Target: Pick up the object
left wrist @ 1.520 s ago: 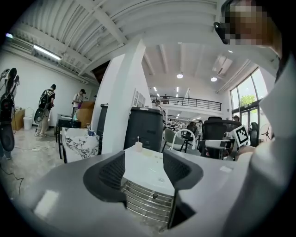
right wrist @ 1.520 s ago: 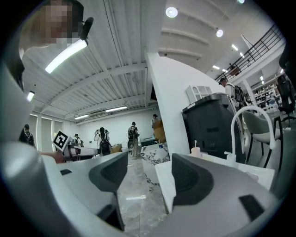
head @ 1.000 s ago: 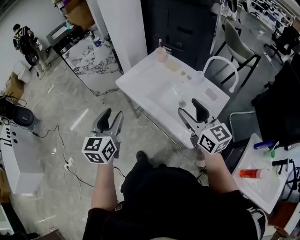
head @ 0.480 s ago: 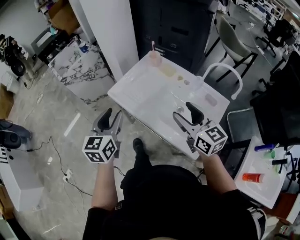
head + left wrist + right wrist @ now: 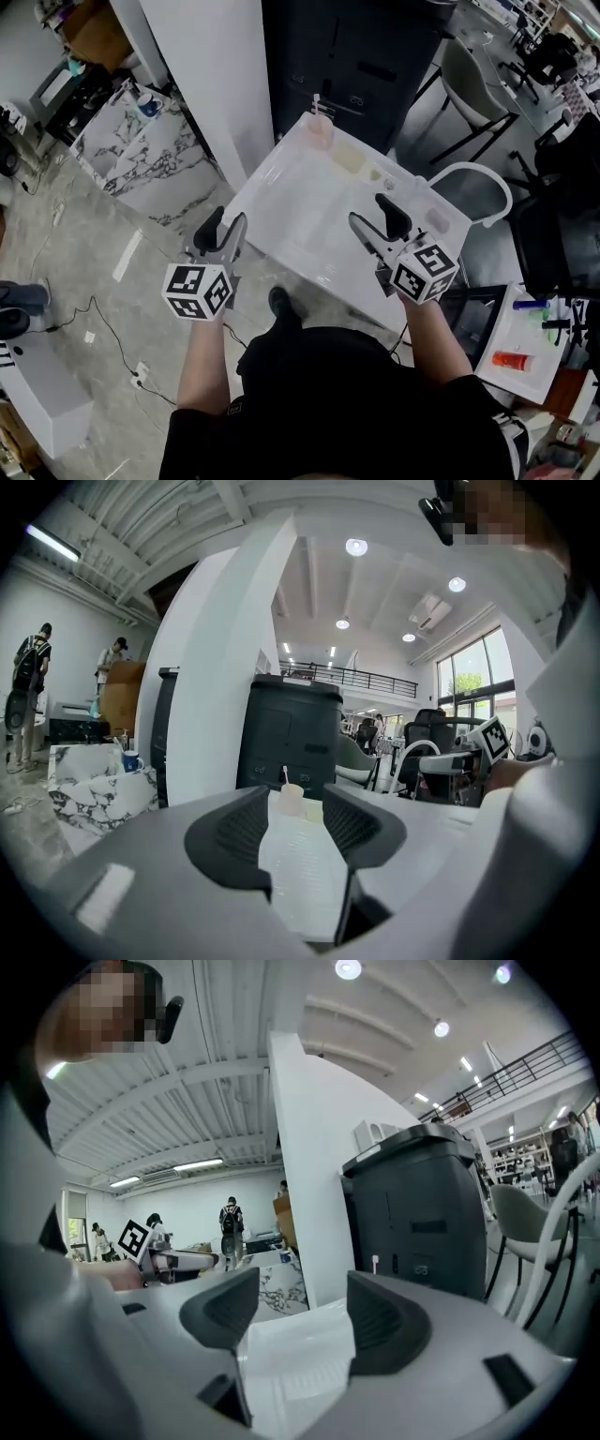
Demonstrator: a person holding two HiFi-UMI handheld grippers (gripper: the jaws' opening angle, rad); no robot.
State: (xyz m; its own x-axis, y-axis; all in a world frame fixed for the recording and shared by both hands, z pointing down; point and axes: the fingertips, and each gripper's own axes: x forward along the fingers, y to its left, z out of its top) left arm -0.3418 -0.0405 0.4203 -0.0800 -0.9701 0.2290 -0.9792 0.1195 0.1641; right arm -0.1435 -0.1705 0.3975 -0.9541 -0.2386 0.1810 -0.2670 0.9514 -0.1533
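A white table (image 5: pixel 281 202) stands straight ahead. At its far end is a pale pink cup with a straw (image 5: pixel 320 128), also seen between the jaws in the left gripper view (image 5: pixel 292 800). Near it lie a flat yellowish piece (image 5: pixel 348 157), two small bits (image 5: pixel 378 174) and a pale pink piece (image 5: pixel 437 221). My left gripper (image 5: pixel 225 225) hangs at the table's near left edge, open and empty (image 5: pixel 295 822). My right gripper (image 5: pixel 372 212) hovers over the near right part of the table, also open and empty (image 5: pixel 295 1312).
A dark cabinet (image 5: pixel 356 56) and a white pillar (image 5: pixel 211 84) stand behind the table. A white curved chair back (image 5: pixel 473 178) is at its right. A small side table (image 5: pixel 525 375) at the right holds a red bottle (image 5: pixel 512 360). Marble blocks (image 5: pixel 131 155) stand left.
The person has stepped closer, so the table has drawn nearer and now lies under both grippers' tips. Both grippers remain open and empty.
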